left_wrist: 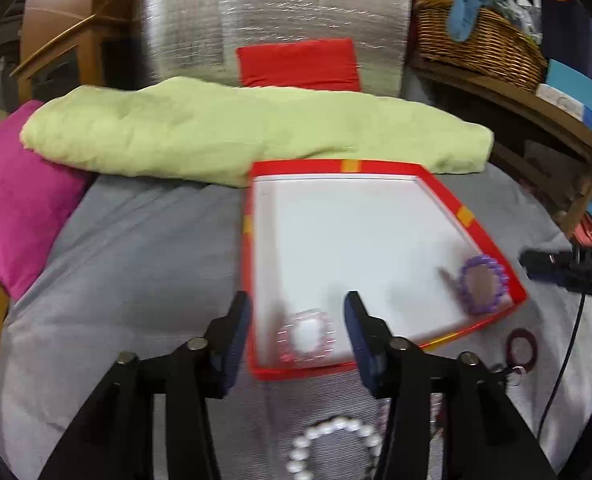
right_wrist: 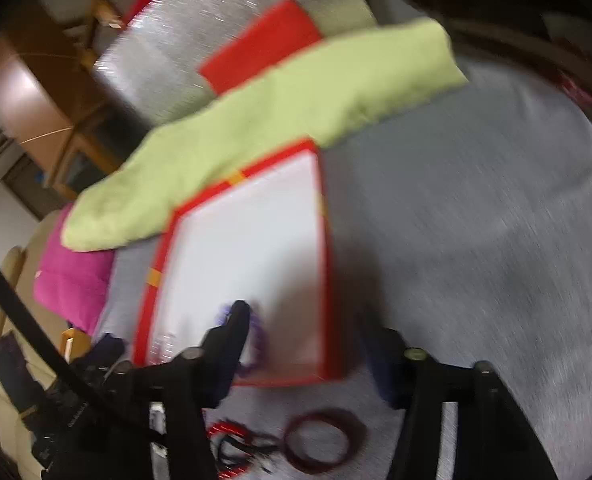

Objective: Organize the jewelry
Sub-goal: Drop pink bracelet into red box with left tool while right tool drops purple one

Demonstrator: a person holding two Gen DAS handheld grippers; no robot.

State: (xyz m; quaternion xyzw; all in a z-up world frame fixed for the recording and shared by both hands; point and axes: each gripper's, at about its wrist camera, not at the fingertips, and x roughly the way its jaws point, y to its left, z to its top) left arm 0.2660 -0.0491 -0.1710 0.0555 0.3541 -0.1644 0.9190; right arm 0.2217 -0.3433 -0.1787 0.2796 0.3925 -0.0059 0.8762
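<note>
A red-rimmed tray (left_wrist: 467, 216) with a white inside lies on the grey bed cover. In it lie a clear pink bead bracelet (left_wrist: 305, 336) near the front edge and a purple bead bracelet (left_wrist: 481, 283) at the right corner. My left gripper (left_wrist: 297, 320) is open and empty just above the pink bracelet. A white pearl bracelet (left_wrist: 331, 446) and a dark red ring (left_wrist: 521, 347) lie outside the tray. In the right wrist view my right gripper (right_wrist: 307, 328) is open and empty over the tray's (right_wrist: 323, 264) near corner; the purple bracelet (right_wrist: 256, 332) and dark red ring (right_wrist: 319, 444) show blurred.
A light green folded blanket (left_wrist: 232, 136) lies behind the tray, a magenta pillow (left_wrist: 20, 200) at the left, a silver padded panel with a red patch (left_wrist: 296, 64) behind. A wicker basket (left_wrist: 475, 40) stands on a wooden shelf at the right. Small red and black items (right_wrist: 232, 440) lie by the ring.
</note>
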